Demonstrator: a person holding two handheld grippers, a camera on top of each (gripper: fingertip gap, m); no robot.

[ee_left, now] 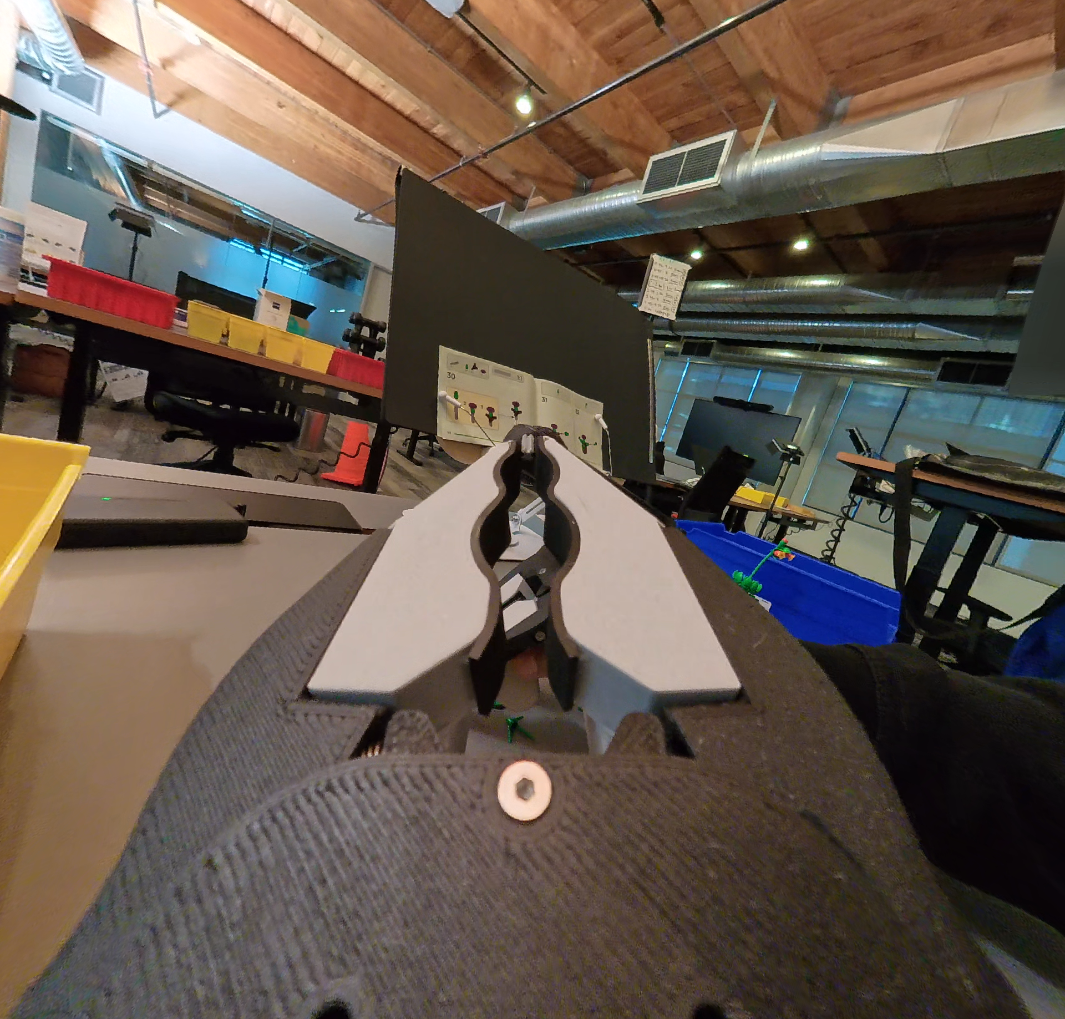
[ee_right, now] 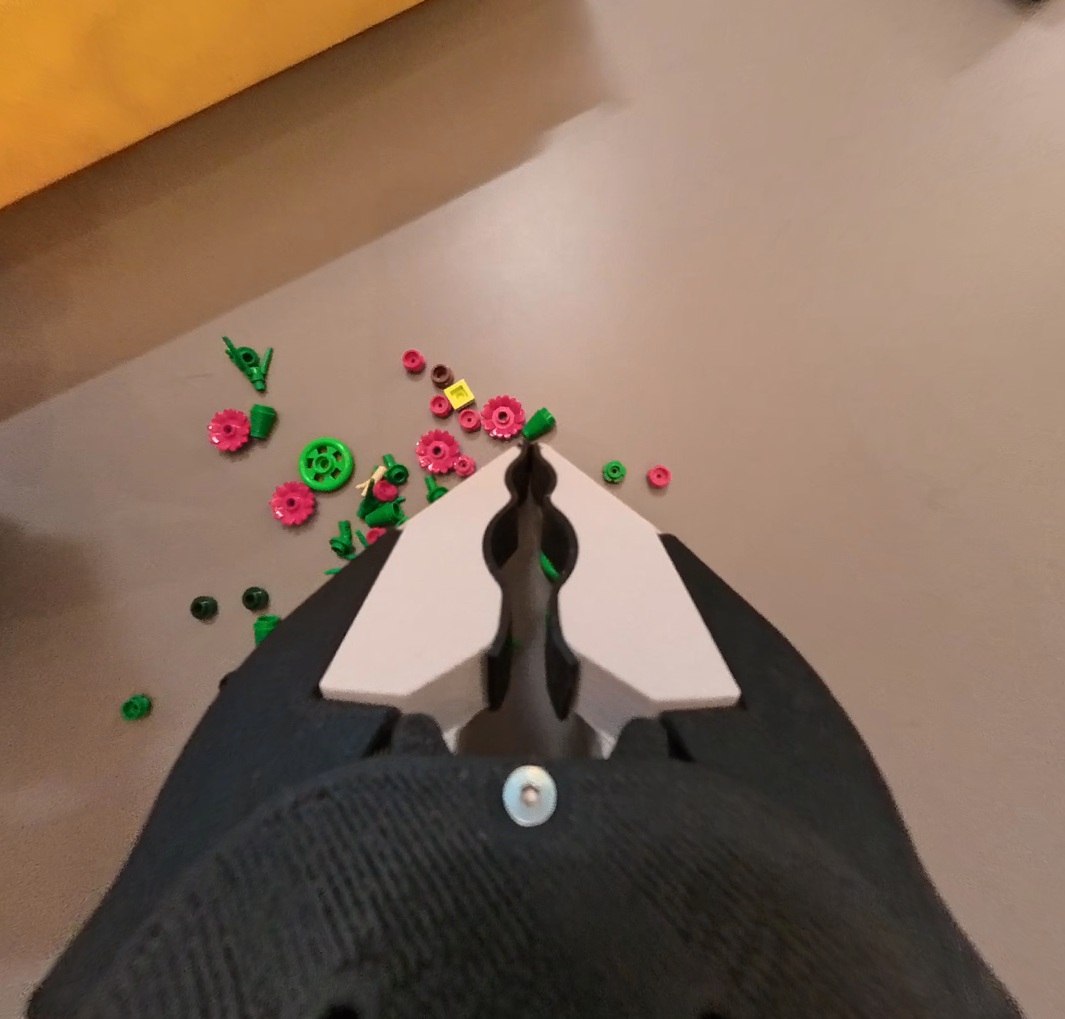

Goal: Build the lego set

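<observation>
My left claw [ee_left: 527, 444] tilts up toward a wood-beamed ceiling [ee_left: 576, 69] with silver ducts [ee_left: 807, 179]. Its tips are pinched on a small pale piece [ee_left: 526, 442]; what it is I cannot make out. Ahead stands a black board [ee_left: 507, 323] with an open instruction booklet [ee_left: 507, 400] pinned to it. A yellow bin [ee_left: 29, 530] is cut off at left, a blue bin [ee_left: 818, 593] at right with a thin green stem [ee_left: 761, 568] leaning up and to the right.

My right claw [ee_right: 527, 451] points down at the grey tabletop [ee_right: 807, 300], its tips together, seemingly on nothing. Loose lego pieces [ee_right: 403, 461] lie scattered left of and beyond the tips: pink flowers [ee_right: 503, 417], a green wheel [ee_right: 326, 464], and a green cone [ee_right: 539, 422] just past the tips, its long axis slanting up-right. Some are hidden under the claw.
</observation>
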